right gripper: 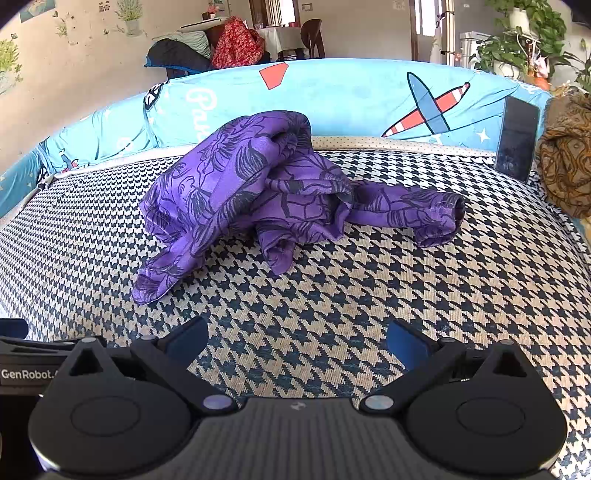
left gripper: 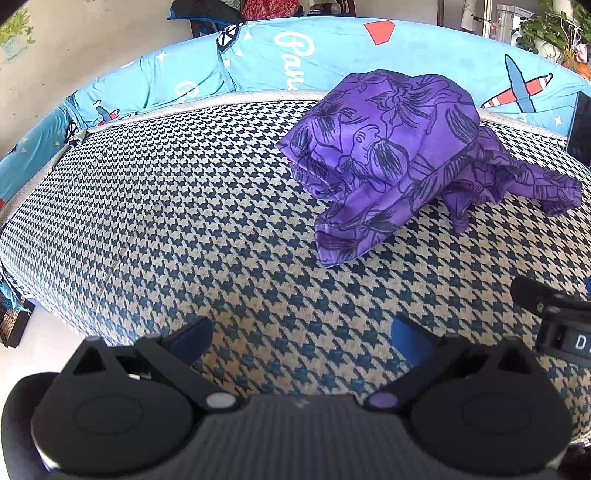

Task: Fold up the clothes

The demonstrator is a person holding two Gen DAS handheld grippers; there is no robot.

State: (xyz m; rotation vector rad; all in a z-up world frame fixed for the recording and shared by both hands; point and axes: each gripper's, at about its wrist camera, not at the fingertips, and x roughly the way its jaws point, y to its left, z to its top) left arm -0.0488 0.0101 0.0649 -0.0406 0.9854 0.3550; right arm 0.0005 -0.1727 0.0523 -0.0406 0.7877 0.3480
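A purple garment with dark line drawings lies crumpled in a heap on the houndstooth-patterned sofa seat. In the right wrist view the same purple garment sits ahead and slightly left, one limp end trailing right. My left gripper is open, well short of the cloth and to its left, with nothing between its blue pads. My right gripper is also open and empty, hovering above the seat in front of the heap. The right gripper's body shows at the right edge of the left wrist view.
A blue cushion back printed with planes and lettering runs behind the seat. A dark phone leans against it at the right, beside a brown patterned bundle. Potted plants and a chair with clothes stand beyond.
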